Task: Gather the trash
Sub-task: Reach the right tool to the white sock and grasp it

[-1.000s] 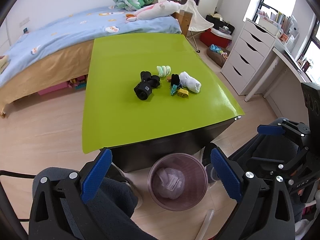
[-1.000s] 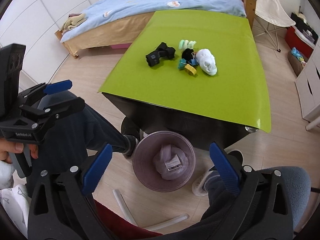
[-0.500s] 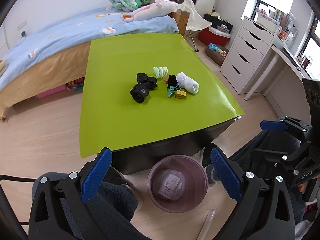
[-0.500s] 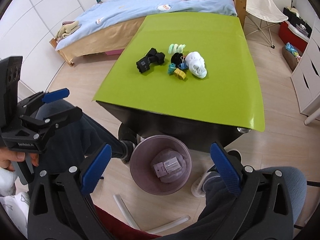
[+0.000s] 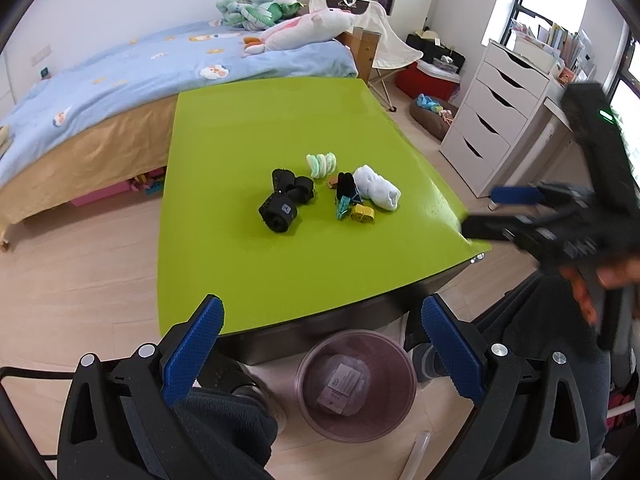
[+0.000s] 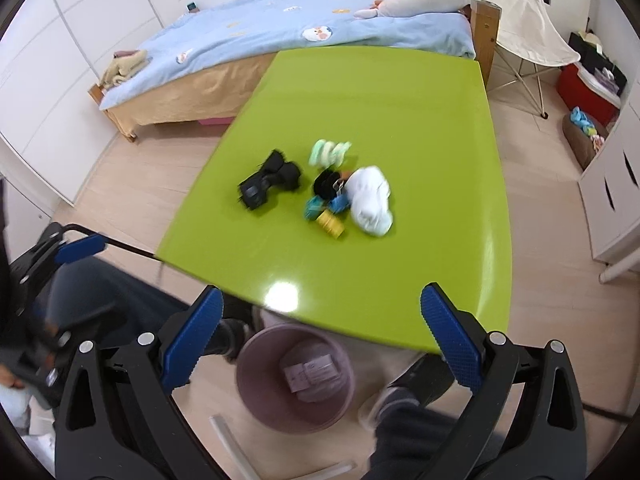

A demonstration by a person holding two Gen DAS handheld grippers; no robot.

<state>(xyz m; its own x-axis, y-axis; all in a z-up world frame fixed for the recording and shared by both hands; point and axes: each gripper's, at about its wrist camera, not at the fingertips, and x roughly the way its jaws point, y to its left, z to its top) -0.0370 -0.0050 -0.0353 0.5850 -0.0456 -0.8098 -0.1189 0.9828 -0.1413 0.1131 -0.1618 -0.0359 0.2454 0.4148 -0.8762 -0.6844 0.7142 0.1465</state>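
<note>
Both grippers have risen toward the green table (image 5: 240, 272) — left gripper (image 5: 320, 344) and right gripper (image 6: 318, 336) wide, empty. Trash bin (image 5: 356, 384), at 6 o'clock, already holds paper; clutter pile (image 5: 352, 196) at 12 o'clock is next.

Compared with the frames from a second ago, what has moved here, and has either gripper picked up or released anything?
Both open grippers rose and advanced toward the green table; the right gripper now reaches over its near right corner, blurred with motion. The left gripper remains empty. Nothing was taken hold of or let go. The rolled socks and clips on the table and the trash bin with its contents stayed put.
</note>
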